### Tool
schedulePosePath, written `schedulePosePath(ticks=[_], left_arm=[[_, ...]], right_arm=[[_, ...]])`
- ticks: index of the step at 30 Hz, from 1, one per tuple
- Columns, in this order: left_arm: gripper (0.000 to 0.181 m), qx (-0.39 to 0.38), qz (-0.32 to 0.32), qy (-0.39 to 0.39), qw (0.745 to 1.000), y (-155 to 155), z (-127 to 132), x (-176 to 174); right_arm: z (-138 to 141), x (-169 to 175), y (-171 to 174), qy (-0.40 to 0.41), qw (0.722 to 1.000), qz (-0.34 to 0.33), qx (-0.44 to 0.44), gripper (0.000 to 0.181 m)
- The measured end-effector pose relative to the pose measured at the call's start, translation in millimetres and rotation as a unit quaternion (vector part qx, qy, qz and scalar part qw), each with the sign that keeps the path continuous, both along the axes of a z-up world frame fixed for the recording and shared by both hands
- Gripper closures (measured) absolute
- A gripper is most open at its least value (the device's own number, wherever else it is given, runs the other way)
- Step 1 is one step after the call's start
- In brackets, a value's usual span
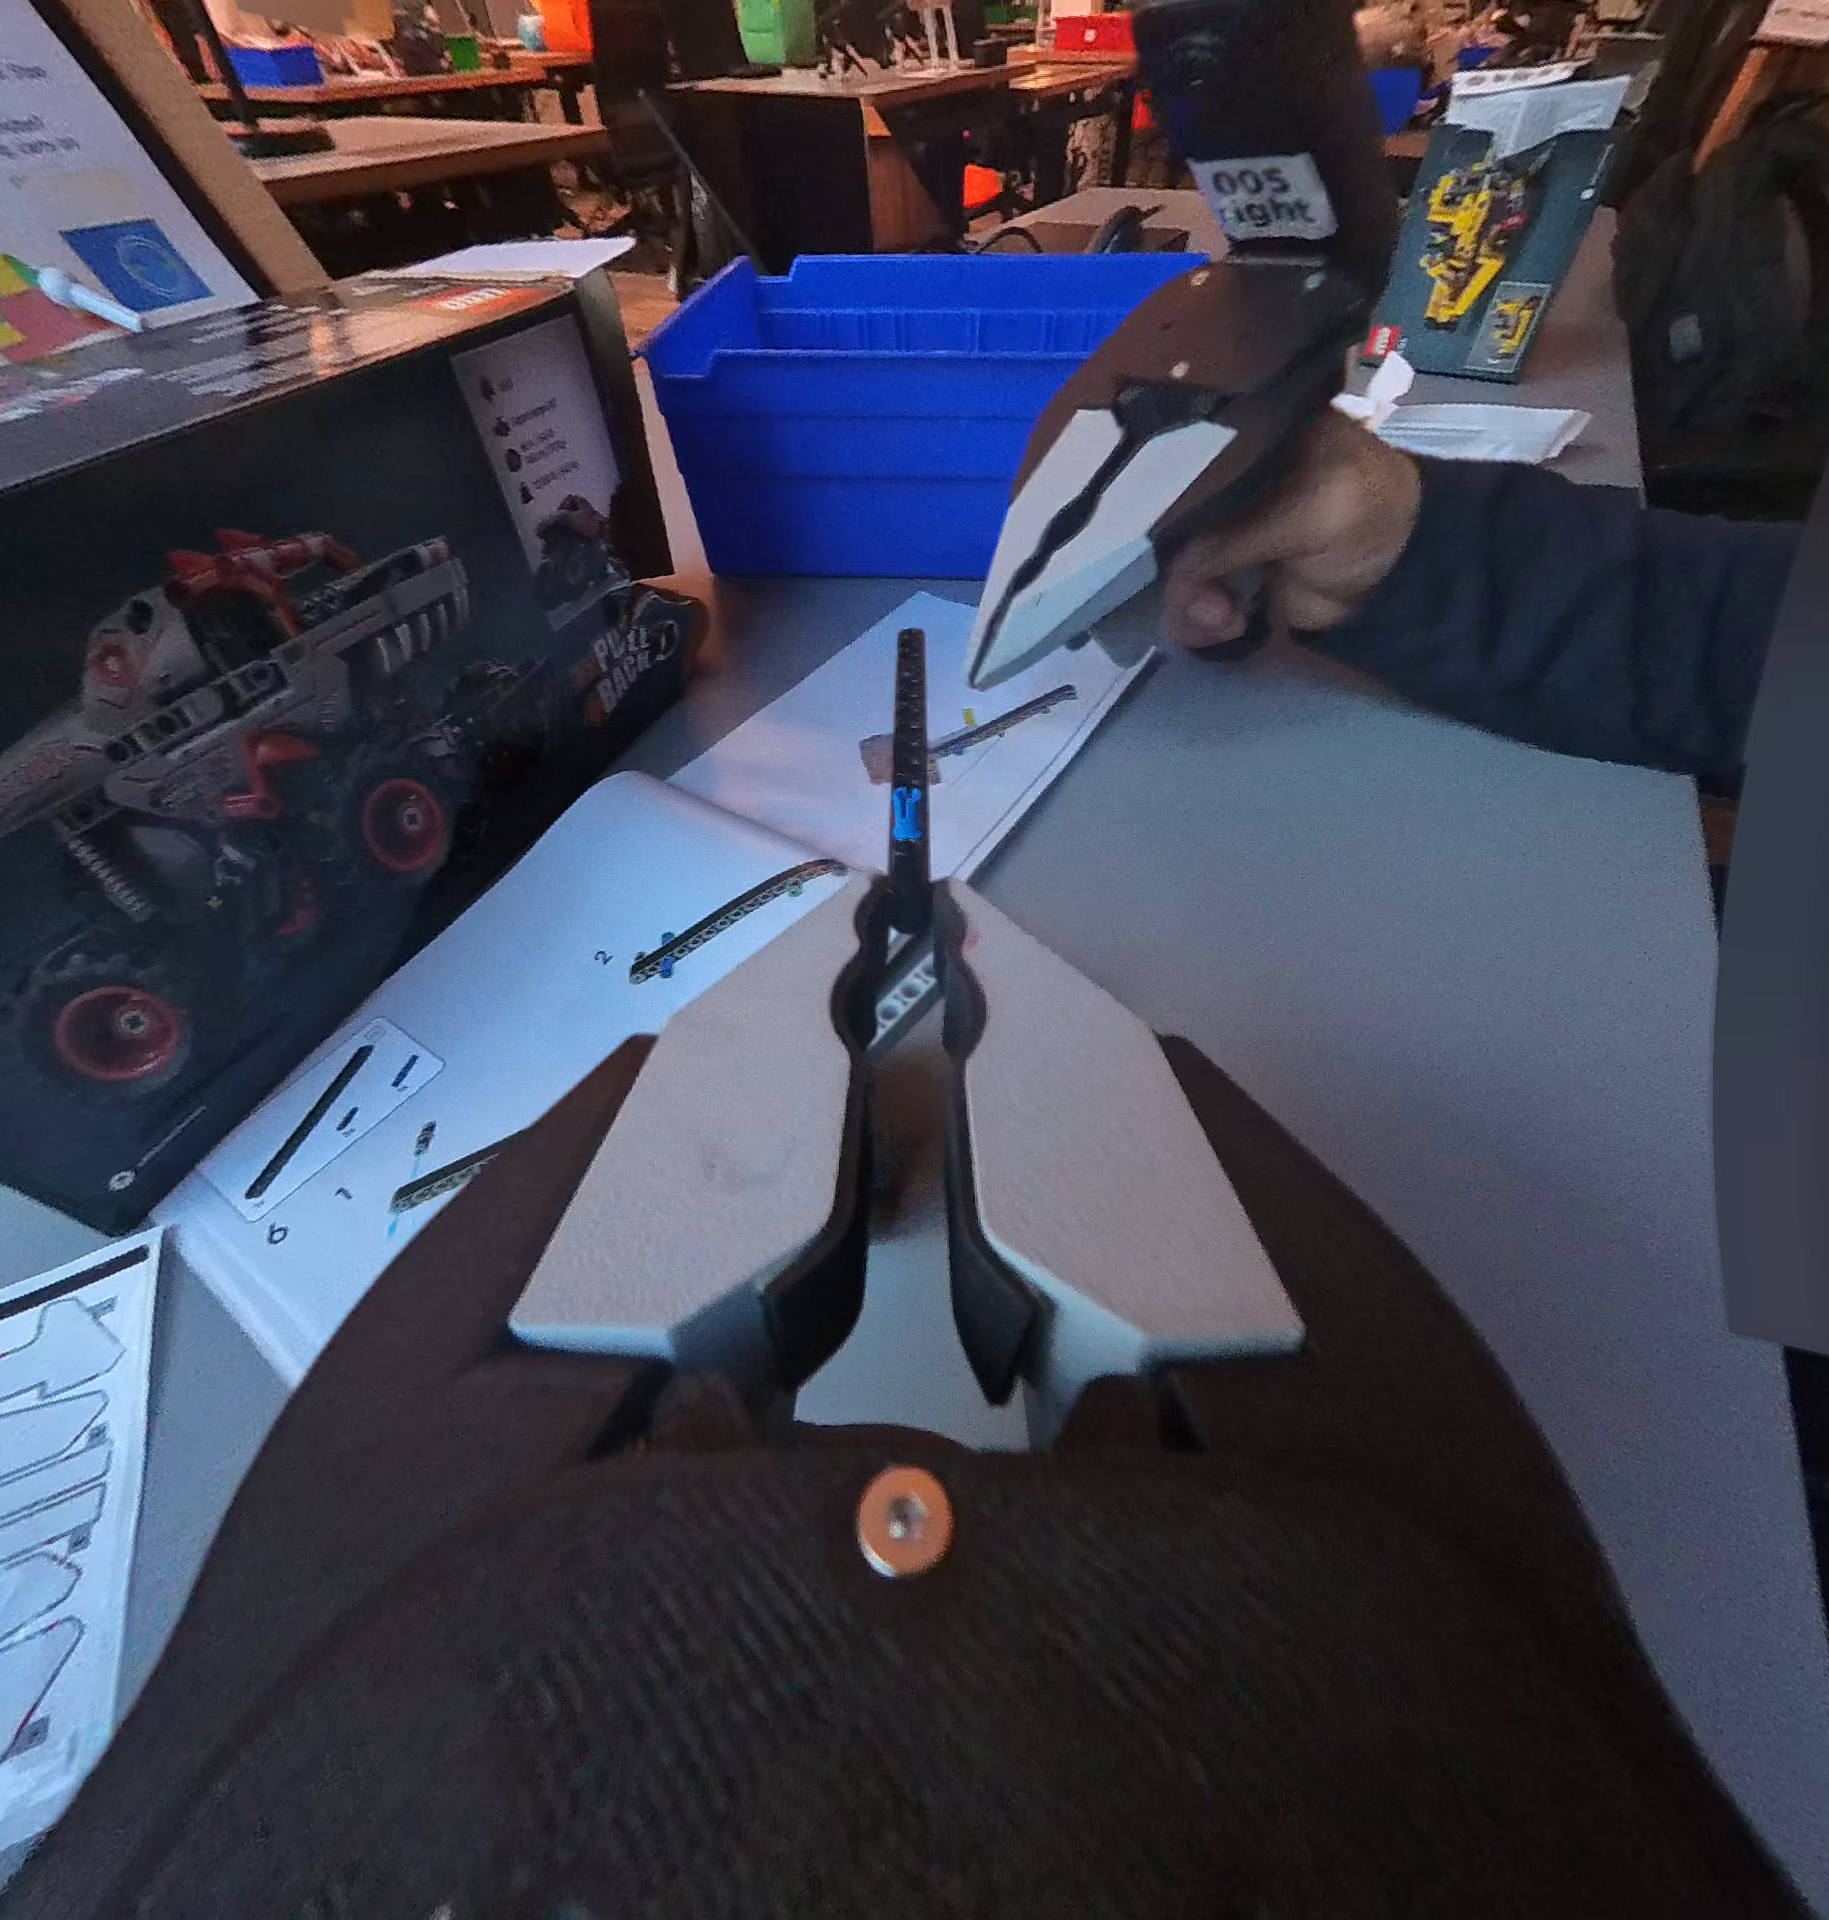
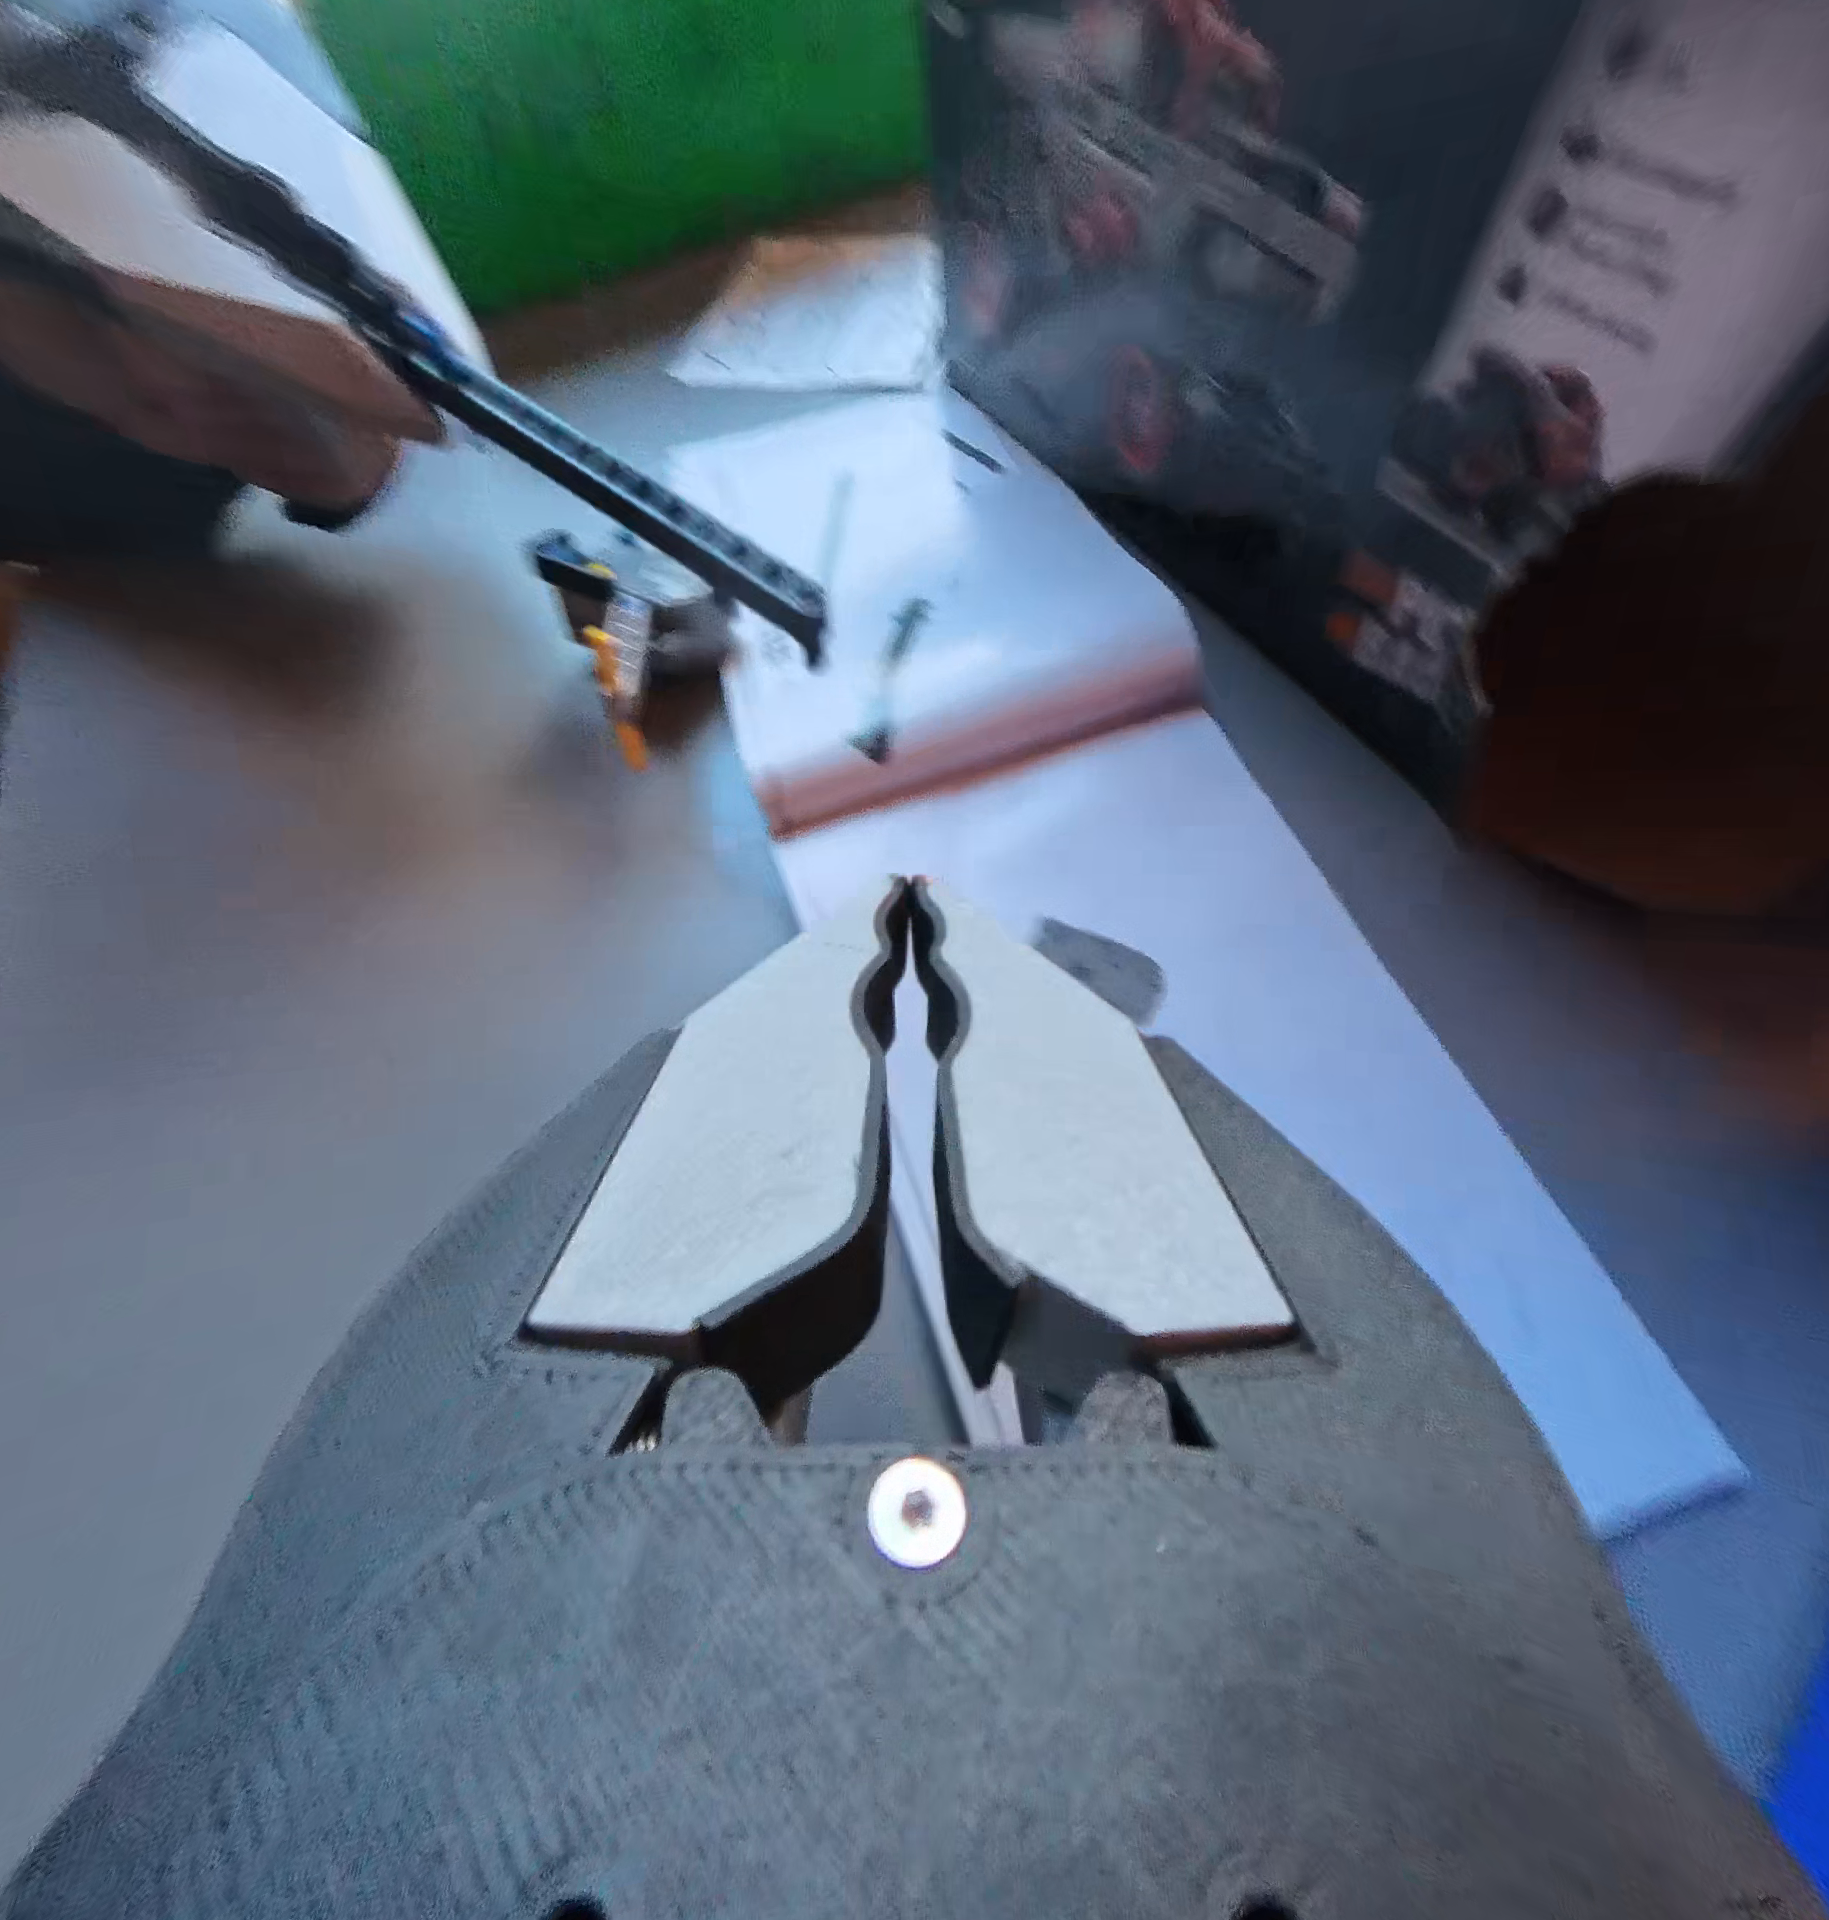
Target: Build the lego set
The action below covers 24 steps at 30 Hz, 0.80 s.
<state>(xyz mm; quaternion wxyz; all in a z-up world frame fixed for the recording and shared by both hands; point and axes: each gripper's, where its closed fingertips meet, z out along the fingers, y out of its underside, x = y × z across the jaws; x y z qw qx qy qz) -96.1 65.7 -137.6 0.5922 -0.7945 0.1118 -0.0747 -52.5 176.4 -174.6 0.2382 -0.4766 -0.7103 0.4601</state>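
Observation:
My left gripper (image 1: 908,906) is shut on one end of a long black holed beam (image 1: 910,717). The beam points away from me above the open instruction booklet (image 1: 577,987) and carries a blue pin (image 1: 905,812) near my fingertips. A light grey holed piece (image 1: 905,992) shows in the gap between the fingers; I cannot tell if it is held. My right gripper (image 2: 910,883) is shut and empty. It hovers over the booklet's edge, and in the left wrist view (image 1: 977,673) it is beyond the beam's far tip. The right wrist view shows the beam (image 2: 629,488) blurred. A small grey, black and orange assembly (image 2: 619,634) lies beneath it.
The set's black box (image 1: 266,675) stands at the left, close to the booklet. A blue bin (image 1: 868,416) stands behind it. A sticker sheet (image 1: 27,1507) lies at the near left. Another kit box (image 1: 1481,249) stands at the far right. The grey table (image 1: 1357,987) extends right. Some 15 cm of space lies between my two pairs of fingers.

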Motion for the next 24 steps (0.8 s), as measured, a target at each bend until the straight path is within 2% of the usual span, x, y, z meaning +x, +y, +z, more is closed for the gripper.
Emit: schedulePosePath(ticks=[1, 3, 8, 11, 15, 18, 21, 24], left_arm=[[0.176, 0.001, -0.005, -0.002, 1.0, -0.1, 0.5, 2.0], [0.176, 0.002, -0.008, 0.0, 1.0, -0.1, 0.6, 3.3], [0.176, -0.001, -0.022, -0.009, 1.0, -0.3, -0.1, 8.4], [0.175, -0.012, -0.035, -0.018, 0.999, -0.9, -3.7, 13.1], [0.176, -0.018, -0.05, -0.042, 0.998, -2.5, -2.5, 16.6], [0.176, -0.02, -0.058, -0.049, 0.997, -3.0, -2.6, 19.8], [0.176, -0.026, -0.068, -0.046, 0.996, -3.9, -5.3, 24.2], [0.176, -0.032, -0.082, -0.057, 0.995, -4.9, -6.7, 29.1]], right_arm=[[4.8, 0.2, -11.0, 0.011, 1.0, 0.021, -0.015, 0.181], [9.5, 0.3, -26.9, 0.017, 0.998, 0.049, -0.035, 0.158], [13.8, -0.4, -41.5, 0.031, 0.995, 0.073, -0.055, 0.155], [16.5, -0.3, -43.2, 0.026, 0.993, 0.077, -0.086, 0.145], [24.5, -0.7, -38.3, 0.041, 0.991, 0.07, -0.11, 0.148], [27.8, 0.0, -35.2, 0.045, 0.99, 0.067, -0.116, 0.141], [29.3, 5.4, -44.5, 0.048, 0.988, 0.096, -0.113, 0.161], [19.4, 8.1, -54.5, 0.03, 0.988, 0.119, -0.09, 0.163]])
